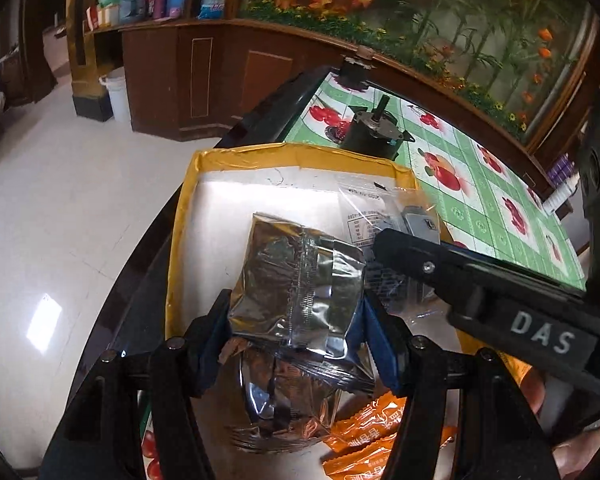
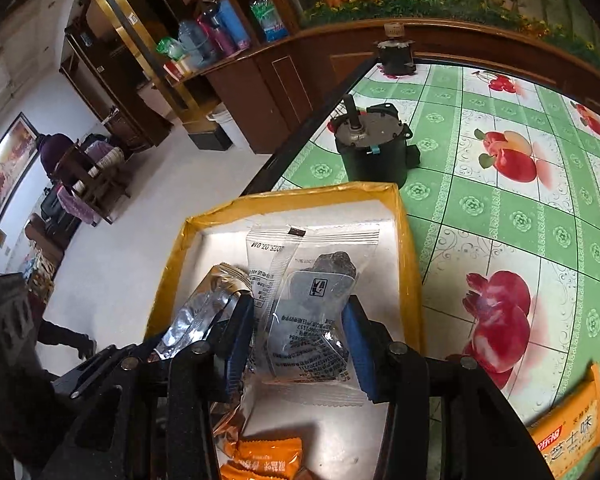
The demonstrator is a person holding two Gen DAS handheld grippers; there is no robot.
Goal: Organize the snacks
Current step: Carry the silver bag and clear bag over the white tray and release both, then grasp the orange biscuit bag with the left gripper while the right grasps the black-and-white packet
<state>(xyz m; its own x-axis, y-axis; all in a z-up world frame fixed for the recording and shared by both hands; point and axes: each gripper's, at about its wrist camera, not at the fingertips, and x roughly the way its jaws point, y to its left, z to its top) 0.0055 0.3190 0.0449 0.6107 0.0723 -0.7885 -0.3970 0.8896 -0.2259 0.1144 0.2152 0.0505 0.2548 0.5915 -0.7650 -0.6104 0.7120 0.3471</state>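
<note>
Right up close on the left wrist view, our left gripper point(image 1: 296, 320) has its blue pads point(image 1: 380, 344) clamped on a crinkled silver foil packet point(image 1: 296, 280), held over the white tray with the yellow taped rim point(image 1: 300, 156). Orange snack packets point(image 1: 364, 440) lie in the tray beneath it. Our right gripper's black finger point(image 1: 440, 264) crosses in from the right, over a clear-wrapped dark snack point(image 1: 380, 216). Beyond the tray, a small black motor point(image 1: 374, 134) stands on the green fruit-print tablecloth point(image 1: 500, 184).

Over to the right wrist view: our right gripper point(image 2: 298, 336) pinches the clear-wrapped dark snack point(image 2: 312, 312) at middling width, pads on both sides of the wrapper, just above the tray point(image 2: 410, 240). The silver foil packet point(image 2: 204, 308) sits just left of it, orange snack packets point(image 2: 260, 460) below. One orange bar packet point(image 2: 572, 428) lies on the tablecloth point(image 2: 520, 208) to the right, outside the tray. The motor point(image 2: 370, 148) stands just behind the tray.
</note>
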